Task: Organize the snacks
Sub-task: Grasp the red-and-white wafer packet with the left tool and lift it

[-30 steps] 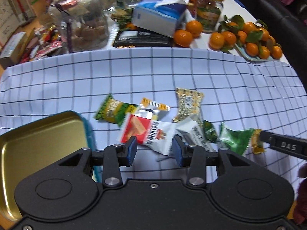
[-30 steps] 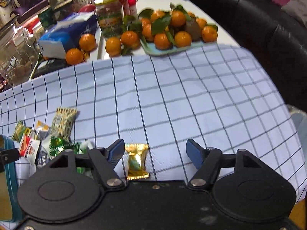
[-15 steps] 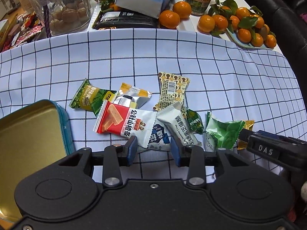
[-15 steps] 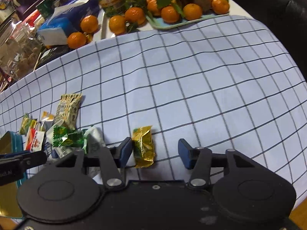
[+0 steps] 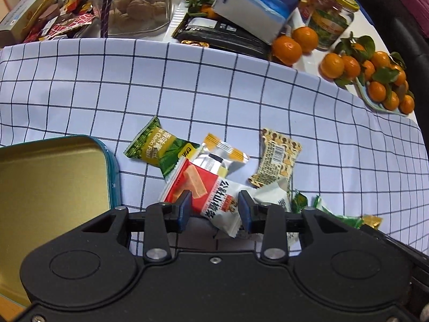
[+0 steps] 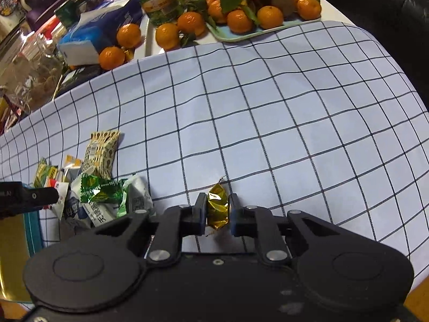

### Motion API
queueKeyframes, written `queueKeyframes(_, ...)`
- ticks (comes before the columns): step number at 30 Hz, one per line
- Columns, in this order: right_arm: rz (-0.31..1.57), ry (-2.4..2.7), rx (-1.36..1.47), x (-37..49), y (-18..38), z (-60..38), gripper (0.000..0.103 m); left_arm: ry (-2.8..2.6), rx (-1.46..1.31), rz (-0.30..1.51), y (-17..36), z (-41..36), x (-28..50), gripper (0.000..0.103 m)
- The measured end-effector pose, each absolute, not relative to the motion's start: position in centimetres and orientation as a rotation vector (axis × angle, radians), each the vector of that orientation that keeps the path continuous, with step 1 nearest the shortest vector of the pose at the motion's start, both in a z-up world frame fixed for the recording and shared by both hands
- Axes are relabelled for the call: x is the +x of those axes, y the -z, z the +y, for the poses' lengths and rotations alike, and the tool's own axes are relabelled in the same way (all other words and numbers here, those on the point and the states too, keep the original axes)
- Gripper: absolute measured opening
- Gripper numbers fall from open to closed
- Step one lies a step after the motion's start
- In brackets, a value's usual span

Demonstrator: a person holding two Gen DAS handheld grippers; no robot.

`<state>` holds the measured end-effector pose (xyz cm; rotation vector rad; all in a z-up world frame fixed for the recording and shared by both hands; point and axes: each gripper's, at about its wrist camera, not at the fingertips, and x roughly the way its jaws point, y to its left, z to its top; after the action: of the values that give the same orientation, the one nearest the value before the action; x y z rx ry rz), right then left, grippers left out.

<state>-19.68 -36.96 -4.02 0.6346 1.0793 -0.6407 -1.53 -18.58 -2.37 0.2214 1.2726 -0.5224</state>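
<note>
The right gripper [image 6: 217, 212] has just clamped a gold candy [image 6: 218, 209] above the checked cloth [image 6: 268, 107]. The left gripper [image 5: 214, 209], jaws apart, straddles a red-and-white packet [image 5: 203, 187] atop the snack pile [image 5: 214, 161], beside an open tin [image 5: 53, 177].

green snack packet [image 5: 158, 147] reads "Garlic Flavor" partly, with Chinese characters above too small to read, red-and-white packet [image 5: 211, 193] carries large Chinese print reading roughly 公社山楂条, tan patterned packet [image 5: 276, 158] shows only a barcode label, jar and box labels behind are illegible
</note>
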Motion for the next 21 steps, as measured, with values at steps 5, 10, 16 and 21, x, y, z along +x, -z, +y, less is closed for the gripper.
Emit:
queueKeyframes(5, 1.071, 0.635, 0.670, -20.2, 4.0, -37.3, 0.017, 0.490, 0.193, 1.265, 2.8, -19.0, -0.9, 0.046)
queueKeyframes(10, 1.068, 0.616, 0.674, -20.3, 3.9, -37.1, 0.018, 0.475, 0.204, 1.257, 3.2, -20.1, -0.8, 0.046)
queueKeyframes(16, 1.066, 0.617, 0.693, -20.6, 3.8, -37.4, 0.018, 0.481, 0.293, 1.206, 3.4, -21.4, -2.1, 0.048)
queueKeyframes(21, 1.068, 0.617, 0.708, -20.8, 3.9, -37.5, 0.018, 0.519, 0.320, 1.224, 3.5, -21.2, -2.9, 0.052)
